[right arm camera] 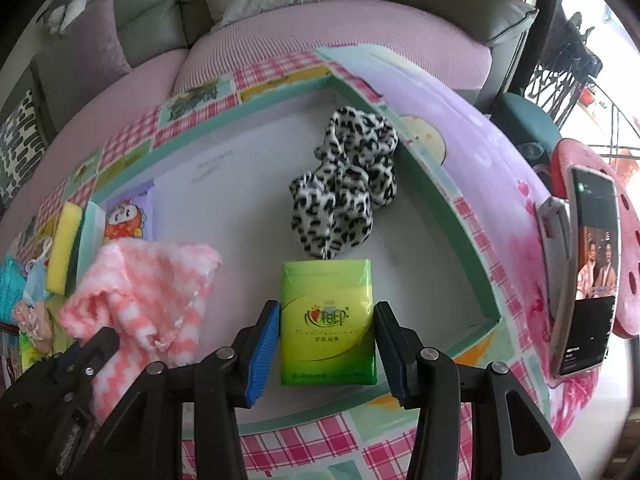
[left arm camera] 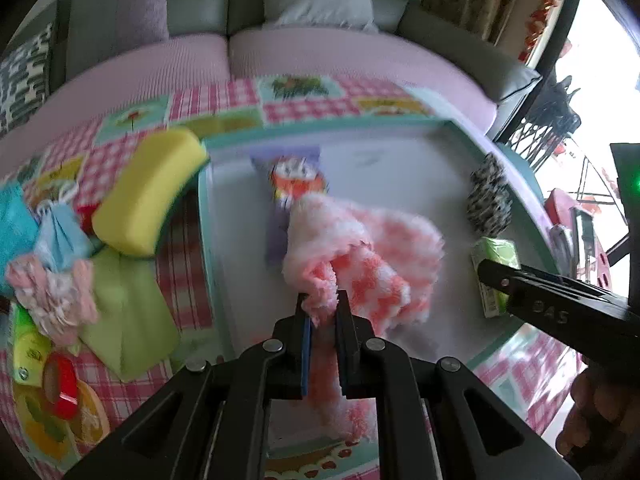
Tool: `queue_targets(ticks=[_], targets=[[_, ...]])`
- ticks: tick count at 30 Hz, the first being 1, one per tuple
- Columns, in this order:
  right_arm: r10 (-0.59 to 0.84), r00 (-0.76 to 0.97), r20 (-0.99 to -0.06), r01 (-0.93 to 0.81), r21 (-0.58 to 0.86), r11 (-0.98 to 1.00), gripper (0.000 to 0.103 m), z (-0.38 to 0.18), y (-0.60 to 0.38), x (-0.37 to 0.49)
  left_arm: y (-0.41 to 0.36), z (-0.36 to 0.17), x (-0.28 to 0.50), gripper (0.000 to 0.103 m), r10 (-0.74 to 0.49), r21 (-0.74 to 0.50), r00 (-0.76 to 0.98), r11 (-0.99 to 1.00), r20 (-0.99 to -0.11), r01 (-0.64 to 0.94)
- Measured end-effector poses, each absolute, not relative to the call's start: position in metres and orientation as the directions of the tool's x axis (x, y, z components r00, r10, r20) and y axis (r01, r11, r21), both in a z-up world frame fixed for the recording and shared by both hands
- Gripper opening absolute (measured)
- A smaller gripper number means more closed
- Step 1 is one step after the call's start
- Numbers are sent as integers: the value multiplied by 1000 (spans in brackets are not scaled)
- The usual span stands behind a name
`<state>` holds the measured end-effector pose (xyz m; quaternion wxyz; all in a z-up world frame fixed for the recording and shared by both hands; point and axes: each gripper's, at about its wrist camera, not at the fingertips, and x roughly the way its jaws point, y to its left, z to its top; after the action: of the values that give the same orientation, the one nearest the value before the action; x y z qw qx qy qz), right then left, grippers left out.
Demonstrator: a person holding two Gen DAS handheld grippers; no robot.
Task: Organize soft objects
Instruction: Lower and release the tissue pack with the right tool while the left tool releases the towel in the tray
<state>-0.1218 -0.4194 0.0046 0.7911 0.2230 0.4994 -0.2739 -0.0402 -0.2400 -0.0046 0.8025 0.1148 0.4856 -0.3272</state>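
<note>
My left gripper point(left arm camera: 323, 298) is shut on a corner of a fluffy pink-and-white cloth point(left arm camera: 360, 248). The rest of the cloth spreads over the floor of a white tray with a teal rim point(left arm camera: 320, 132). In the right wrist view the same cloth point(right arm camera: 148, 288) lies at the tray's left side point(right arm camera: 240, 200). My right gripper point(right arm camera: 327, 308) is shut on a green tissue pack point(right arm camera: 328, 332) low over the tray's near part. A leopard-print scrunchie point(right arm camera: 344, 184) and a purple cartoon packet point(right arm camera: 128, 220) also lie in the tray.
Left of the tray, on the pink checked tablecloth, are a yellow sponge point(left arm camera: 148, 192), a green cloth point(left arm camera: 128, 312), blue and pink soft items point(left arm camera: 56, 264) and a red tape roll point(left arm camera: 60, 384). A phone on a stand point(right arm camera: 592, 272) is at the right. A sofa point(right arm camera: 320, 28) lies beyond.
</note>
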Motion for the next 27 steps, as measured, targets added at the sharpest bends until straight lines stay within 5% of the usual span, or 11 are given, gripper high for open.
queue_targets(ticks=[10, 16, 27], targets=[[-226, 343, -912, 655, 59, 753, 51, 7, -416, -122, -240, -14, -35, 13, -372, -127, 290, 779, -882, 614], [-253, 369, -894, 651, 54, 757, 59, 23, -412, -125, -234, -4, -35, 40, -357, -122, 290, 791, -888, 599], [-262, 418, -870, 605, 51, 795, 61, 42, -393, -121, -193, 32, -22, 54, -307, -80, 417, 874, -855, 479]])
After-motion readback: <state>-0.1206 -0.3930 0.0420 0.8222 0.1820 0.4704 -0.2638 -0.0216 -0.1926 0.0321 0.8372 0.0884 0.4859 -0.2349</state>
